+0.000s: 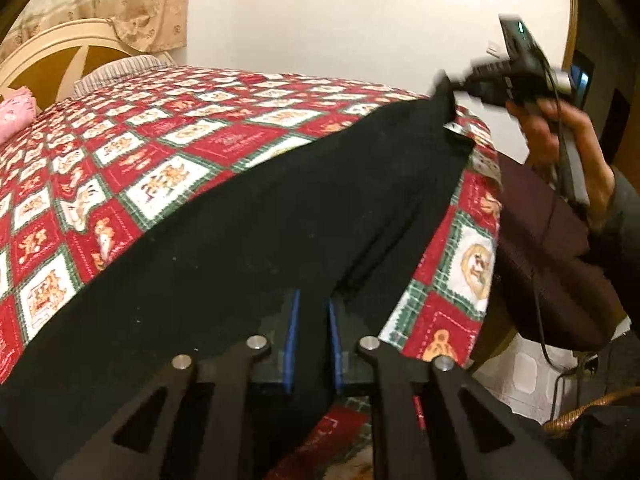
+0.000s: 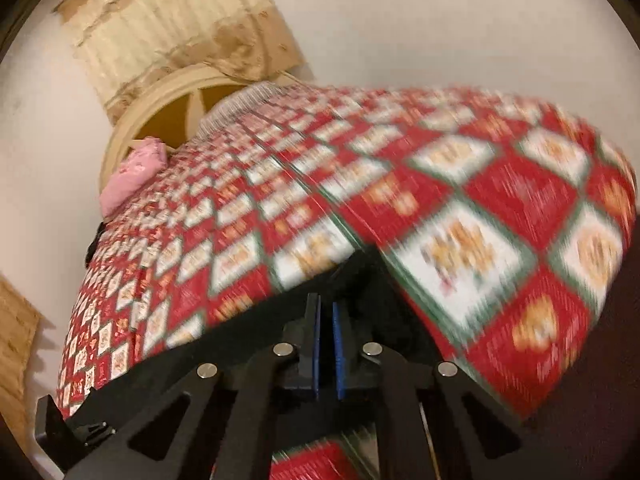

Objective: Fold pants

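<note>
The black pants (image 1: 280,224) are stretched in the air above the red, white and green patterned bedspread (image 1: 160,144). My left gripper (image 1: 312,312) is shut on one end of the pants, with cloth between its blue pads (image 1: 293,320). My right gripper (image 1: 448,92) shows at the far right of the left wrist view, pinching the other end of the pants. In the blurred right wrist view my right gripper (image 2: 326,320) is shut on the black cloth (image 2: 240,328), and part of my left gripper (image 2: 60,428) shows at the lower left.
A pink pillow (image 2: 132,176) and a cream headboard (image 2: 160,108) are at the far end of the bed. A dark brown chair (image 1: 552,264) stands right of the bed edge, with a wicker basket (image 1: 592,412) below it.
</note>
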Available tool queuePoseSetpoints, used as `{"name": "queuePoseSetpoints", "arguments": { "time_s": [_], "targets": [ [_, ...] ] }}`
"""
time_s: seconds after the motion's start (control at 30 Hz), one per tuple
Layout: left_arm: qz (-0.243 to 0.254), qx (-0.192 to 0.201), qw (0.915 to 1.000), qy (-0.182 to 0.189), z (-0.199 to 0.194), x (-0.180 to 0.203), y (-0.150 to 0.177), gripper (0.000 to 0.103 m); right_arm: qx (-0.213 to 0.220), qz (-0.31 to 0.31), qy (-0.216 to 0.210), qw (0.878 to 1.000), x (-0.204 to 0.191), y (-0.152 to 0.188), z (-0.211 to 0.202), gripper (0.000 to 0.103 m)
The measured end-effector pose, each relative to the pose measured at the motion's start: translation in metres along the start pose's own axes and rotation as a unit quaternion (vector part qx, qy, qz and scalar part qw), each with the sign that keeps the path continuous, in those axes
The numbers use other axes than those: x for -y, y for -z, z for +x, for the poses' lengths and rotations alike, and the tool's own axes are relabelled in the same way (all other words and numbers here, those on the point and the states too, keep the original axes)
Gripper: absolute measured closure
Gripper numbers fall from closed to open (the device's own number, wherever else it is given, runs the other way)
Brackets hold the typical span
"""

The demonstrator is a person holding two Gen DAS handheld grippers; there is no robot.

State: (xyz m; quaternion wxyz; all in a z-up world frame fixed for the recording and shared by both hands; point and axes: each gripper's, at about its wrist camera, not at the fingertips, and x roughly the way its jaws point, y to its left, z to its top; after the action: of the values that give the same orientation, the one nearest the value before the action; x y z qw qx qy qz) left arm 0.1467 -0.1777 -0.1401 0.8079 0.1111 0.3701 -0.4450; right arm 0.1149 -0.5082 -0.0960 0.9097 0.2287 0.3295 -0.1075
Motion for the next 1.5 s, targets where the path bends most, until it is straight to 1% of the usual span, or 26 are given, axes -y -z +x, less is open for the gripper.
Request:
{"name": "queuePoseSetpoints", "arguments": {
  "time_s": [0.07, 0.13, 0.2, 0.27, 0.33, 0.4, 0.47, 0.5, 0.53, 0.57, 0.6, 0.63, 0.7, 0.77, 0.83, 0.93, 0.97, 1.03, 1.07, 1.1, 1.13, 1.2, 1.3, 1.37, 1.43, 1.5],
  "targets": [
    [-0.007, 0.002, 0.9999, 0.01, -0.001, 0.0, 0.0, 0.091, 0.031, -0.027, -0.03, 0.999, -0.015, -0.017, -0.011, 0.099],
    [-0.015, 0.008, 0.9997, 0.02, -0.004, 0.0, 0.0, 0.091, 0.055, -0.049, -0.054, 0.996, -0.026, -0.025, -0.023, 0.099],
    [-0.014, 0.013, 0.9995, 0.023, -0.008, 0.001, 0.002, 0.091, 0.069, -0.06, -0.065, 0.994, -0.029, -0.024, -0.034, 0.099],
    [-0.014, 0.009, 0.9994, 0.031, -0.008, 0.002, 0.004, 0.091, 0.073, -0.064, -0.07, 0.993, -0.022, -0.015, -0.041, 0.099],
    [-0.004, -0.004, 0.999, 0.044, -0.005, 0.005, 0.007, 0.091, 0.059, -0.054, -0.062, 0.995, -0.001, 0.002, -0.039, 0.098],
    [0.01, -0.013, 0.999, 0.042, -0.001, 0.01, 0.01, 0.091, 0.031, -0.033, -0.054, 0.998, 0.024, 0.022, -0.031, 0.098],
    [0.02, -0.019, 0.9988, 0.041, 0.002, 0.012, 0.013, 0.091, 0.004, -0.026, -0.033, 0.999, 0.046, 0.042, -0.025, 0.097],
    [0.017, -0.019, 0.9988, 0.042, 0.003, 0.011, 0.012, 0.091, 0.0, -0.024, -0.027, 0.999, 0.053, 0.047, -0.025, 0.087],
    [0.013, -0.018, 0.9988, 0.043, 0.003, 0.009, 0.012, 0.091, 0.005, -0.023, -0.012, 1.0, 0.059, 0.052, -0.029, 0.072],
    [0.01, -0.017, 0.9988, 0.045, 0.003, 0.008, 0.011, 0.091, 0.015, -0.022, -0.004, 1.0, 0.063, 0.053, -0.034, 0.061],
    [0.007, -0.017, 0.9988, 0.046, 0.004, 0.007, 0.01, 0.091, 0.022, -0.017, -0.004, 1.0, 0.068, 0.051, -0.038, 0.049],
    [0.005, -0.017, 0.9988, 0.046, 0.004, 0.006, 0.01, 0.091, 0.033, -0.007, -0.005, 0.999, 0.074, 0.047, -0.044, 0.049],
    [0.001, -0.016, 0.9987, 0.048, 0.004, 0.006, 0.009, 0.091, 0.046, 0.006, -0.001, 0.999, 0.079, 0.034, -0.05, 0.049],
    [0.0, -0.016, 0.9988, 0.047, 0.004, 0.006, 0.01, 0.091, 0.057, 0.012, -0.013, 0.998, 0.077, 0.015, -0.051, 0.049],
    [0.0, -0.016, 0.9989, 0.044, 0.003, 0.006, 0.01, 0.091, 0.053, 0.01, -0.024, 0.998, 0.072, 0.0, -0.045, 0.049],
    [0.003, -0.017, 0.9991, 0.038, 0.004, 0.005, 0.009, 0.091, 0.008, 0.002, -0.044, 0.999, 0.059, -0.018, -0.014, 0.049],
    [0.004, -0.017, 0.9993, 0.034, 0.005, 0.004, 0.008, 0.091, -0.018, -0.002, -0.05, 0.999, 0.055, -0.022, 0.001, 0.049],
    [0.006, -0.016, 0.9993, 0.034, 0.007, 0.002, 0.007, 0.091, -0.053, -0.006, -0.054, 0.997, 0.049, -0.024, 0.025, 0.049],
    [0.006, -0.016, 0.9993, 0.034, 0.008, 0.002, 0.006, 0.091, -0.062, -0.009, -0.05, 0.997, 0.047, -0.025, 0.033, 0.052],
    [0.006, -0.015, 0.9993, 0.035, 0.008, 0.001, 0.005, 0.091, -0.069, -0.015, -0.041, 0.997, 0.044, -0.024, 0.041, 0.07],
    [0.007, -0.014, 0.9993, 0.035, 0.007, 0.001, 0.005, 0.096, -0.078, -0.024, -0.034, 0.996, 0.042, -0.023, 0.048, 0.092],
    [0.014, -0.011, 0.9992, 0.037, 0.002, 0.002, 0.004, 0.098, -0.077, -0.046, -0.012, 0.996, 0.036, -0.021, 0.052, 0.097],
    [0.013, 0.0, 0.9986, 0.052, -0.009, 0.003, 0.004, 0.098, -0.035, -0.068, -0.007, 0.997, 0.024, -0.021, 0.032, 0.099],
    [0.023, -0.004, 0.998, 0.059, -0.009, 0.005, 0.006, 0.098, -0.012, -0.077, 0.0, 0.997, 0.022, -0.02, 0.024, 0.099],
    [0.033, -0.014, 0.9976, 0.059, -0.003, 0.008, 0.008, 0.098, -0.026, -0.085, 0.018, 0.996, 0.024, -0.018, 0.036, 0.098],
    [0.031, -0.021, 0.9975, 0.06, 0.003, 0.01, 0.011, 0.098, -0.039, -0.085, 0.031, 0.995, 0.03, -0.016, 0.052, 0.098]
  ]
}}
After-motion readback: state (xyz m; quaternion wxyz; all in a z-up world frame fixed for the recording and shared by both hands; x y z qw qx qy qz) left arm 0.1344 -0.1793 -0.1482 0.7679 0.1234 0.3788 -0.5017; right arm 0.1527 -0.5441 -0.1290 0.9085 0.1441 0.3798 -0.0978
